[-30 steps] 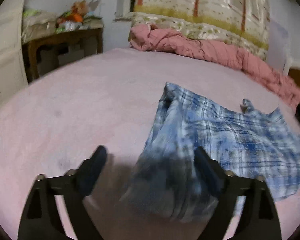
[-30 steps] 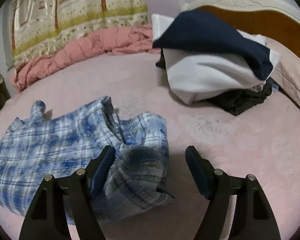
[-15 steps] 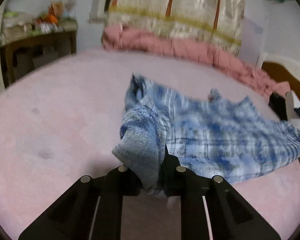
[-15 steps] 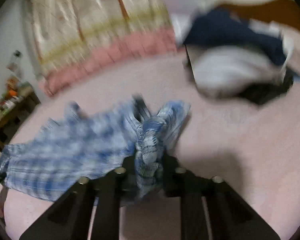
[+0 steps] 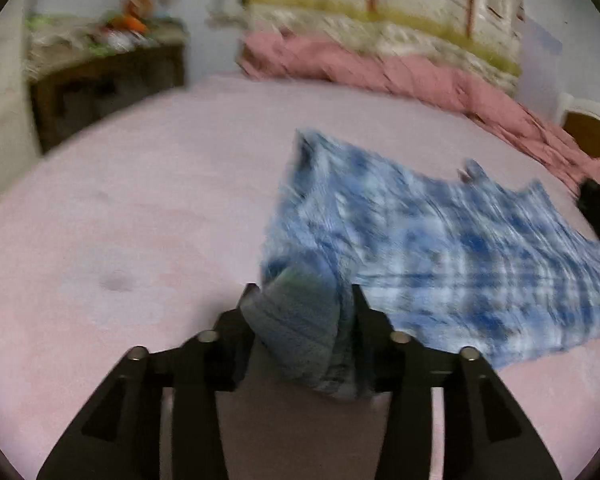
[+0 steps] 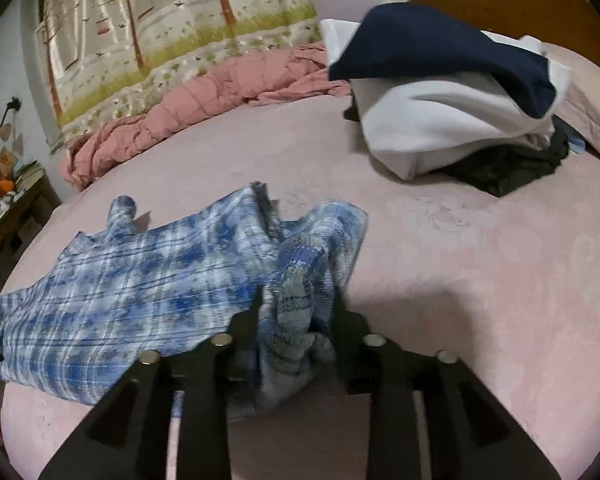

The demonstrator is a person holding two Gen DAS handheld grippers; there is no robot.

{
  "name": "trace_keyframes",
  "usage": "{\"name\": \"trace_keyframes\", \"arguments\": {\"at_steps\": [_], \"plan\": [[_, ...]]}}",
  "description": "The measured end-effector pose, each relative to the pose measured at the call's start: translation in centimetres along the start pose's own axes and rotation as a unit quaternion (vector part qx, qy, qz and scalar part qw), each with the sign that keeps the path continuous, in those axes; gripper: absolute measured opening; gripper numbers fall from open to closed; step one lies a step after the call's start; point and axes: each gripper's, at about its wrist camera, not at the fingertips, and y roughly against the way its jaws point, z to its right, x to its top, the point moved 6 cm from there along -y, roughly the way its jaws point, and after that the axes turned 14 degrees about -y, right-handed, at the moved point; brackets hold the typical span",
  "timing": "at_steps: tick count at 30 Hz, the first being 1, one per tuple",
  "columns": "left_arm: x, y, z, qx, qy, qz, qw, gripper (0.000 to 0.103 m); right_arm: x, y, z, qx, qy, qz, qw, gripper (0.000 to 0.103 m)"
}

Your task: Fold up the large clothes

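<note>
A blue and white plaid shirt (image 5: 440, 248) lies spread on the pink bed (image 5: 140, 208). My left gripper (image 5: 304, 300) is shut on a bunched corner of the shirt at its left end. In the right wrist view the same shirt (image 6: 140, 280) stretches to the left, and my right gripper (image 6: 296, 304) is shut on a bunched fold of it at its right end. The cloth between both pairs of fingers hides the fingertips' inner faces.
A pile of navy, white and black clothes (image 6: 452, 96) sits at the far right by the wooden headboard (image 6: 540, 4). A crumpled pink quilt (image 6: 204, 100) lies along the far edge under a patterned curtain (image 6: 172, 20). A dark wooden side table (image 5: 104, 76) stands at the left.
Both grippers went from open over the shirt's ends to shut on bunched cloth. The shirt's ends have lifted and the cloth is drawn out between them.
</note>
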Motion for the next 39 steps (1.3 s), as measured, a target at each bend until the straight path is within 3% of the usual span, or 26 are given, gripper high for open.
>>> {"name": "trace_keyframes", "arguments": {"at_steps": [1,3,8,9,11,12,15,17,20,24,28,31,32,33,35,36,39], "plan": [[0.1,1.3,-0.2,0.025,0.002,0.028,0.9993,0.05,0.1,0.2,0.1,0.002,-0.003,0.006,1.0,0.04],[0.3,3.5,-0.4,0.041,0.005,0.082,0.9958,0.055,0.2,1.2,0.4,0.016,-0.009,0.025,1.0,0.041],[0.1,6.4,-0.4,0.007,0.01,0.161,0.9868,0.071,0.5,3.1,0.3,0.056,-0.014,0.059,0.997,0.054],[0.1,6.8,-0.4,0.007,0.009,0.171,0.9852,0.078,0.3,3.5,0.2,0.063,-0.01,0.061,0.996,0.06],[0.3,7.3,-0.2,0.005,0.003,0.185,0.9827,0.092,-0.1,4.5,0.0,0.058,0.002,0.057,0.997,0.064],[0.4,7.3,0.1,0.005,-0.002,0.189,0.982,0.097,-0.5,5.5,-0.1,0.053,0.014,0.063,0.997,0.066],[0.7,7.6,0.7,-0.003,-0.018,0.196,0.9804,0.102,-1.5,8.8,-0.3,0.071,0.018,0.091,0.993,0.089],[0.8,7.6,1.1,0.001,-0.026,0.194,0.9807,0.102,-2.2,9.6,-0.4,0.092,0.001,0.079,0.993,0.089],[0.9,7.8,1.3,0.003,-0.028,0.195,0.9803,0.102,-3.1,8.4,-0.6,0.118,-0.02,0.016,0.993,0.091],[0.8,7.8,0.9,0.0,-0.015,0.196,0.9805,0.103,-3.7,4.8,-0.1,0.072,-0.064,-0.038,0.995,0.091],[0.7,7.3,0.3,-0.008,-0.001,0.188,0.9821,0.103,-2.8,3.5,0.3,0.054,-0.12,-0.054,0.99,0.091],[0.6,6.9,0.2,0.014,0.0,0.174,0.9847,0.103,-2.0,2.4,0.7,0.064,-0.166,-0.043,0.983,0.091],[0.5,6.9,0.2,0.012,0.0,0.173,0.9848,0.103,-1.7,1.8,1.0,0.056,-0.176,-0.032,0.982,0.09],[0.5,7.0,0.1,0.012,0.001,0.175,0.9845,0.103,-1.4,1.4,1.3,0.047,-0.181,-0.025,0.982,0.082],[0.4,7.1,0.0,0.011,0.003,0.178,0.9839,0.103,-0.9,0.9,1.5,0.022,-0.186,-0.012,0.982,0.052],[0.4,7.1,0.0,0.01,0.003,0.179,0.9838,0.103,-0.8,0.6,1.6,0.019,-0.19,-0.012,0.982,0.027],[0.4,6.8,0.1,0.007,0.0,0.174,0.9847,0.103,-0.3,0.5,0.7,0.025,-0.186,-0.002,0.982,0.018]]}}
